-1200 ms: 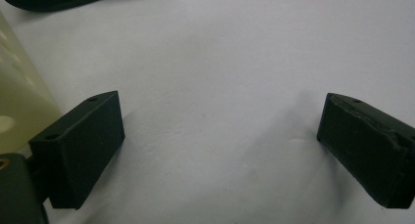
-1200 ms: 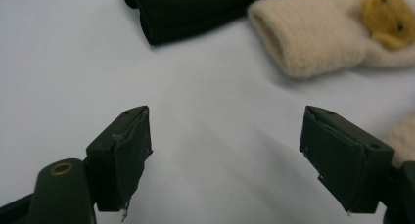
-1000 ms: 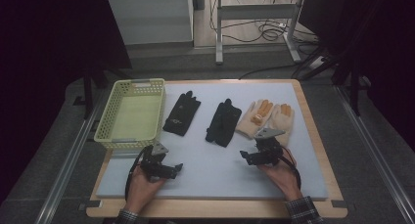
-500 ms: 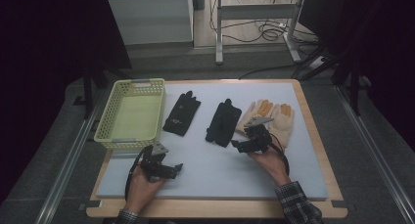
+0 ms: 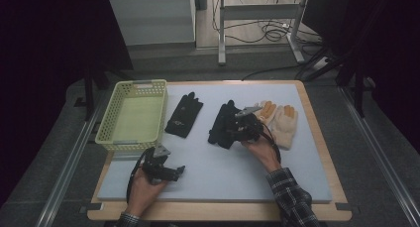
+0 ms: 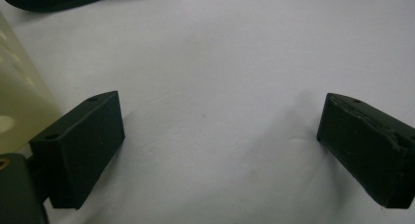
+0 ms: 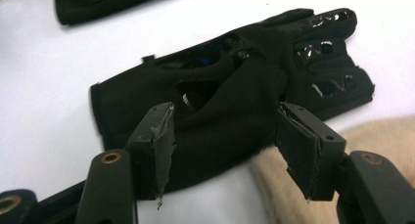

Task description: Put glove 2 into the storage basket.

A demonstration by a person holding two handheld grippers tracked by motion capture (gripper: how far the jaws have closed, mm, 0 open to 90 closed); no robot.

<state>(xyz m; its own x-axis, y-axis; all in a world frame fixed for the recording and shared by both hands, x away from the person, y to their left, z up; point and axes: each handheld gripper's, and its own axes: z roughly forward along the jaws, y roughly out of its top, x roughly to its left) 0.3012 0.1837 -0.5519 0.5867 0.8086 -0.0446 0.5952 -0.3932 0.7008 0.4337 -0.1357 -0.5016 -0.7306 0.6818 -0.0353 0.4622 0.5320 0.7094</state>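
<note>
Jaws of the right hand-held gripper (image 7: pixel 222 150) have just been closing and stand half-wide over the nearer black glove (image 7: pixel 230 82), pads astride its cuff but not yet pressing, likely to pinch it. That glove lies mid-surface, the basket (image 5: pixel 131 115) at nine o'clock. The left hand-held gripper (image 6: pixel 220 150) rests wide open, idle

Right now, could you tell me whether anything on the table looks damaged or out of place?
The pads on the right gripper look worn: the lining of its fingertips is frayed and peeling at the edges. The black glove it reaches over lies bunched up, touching the tan glove.
</note>
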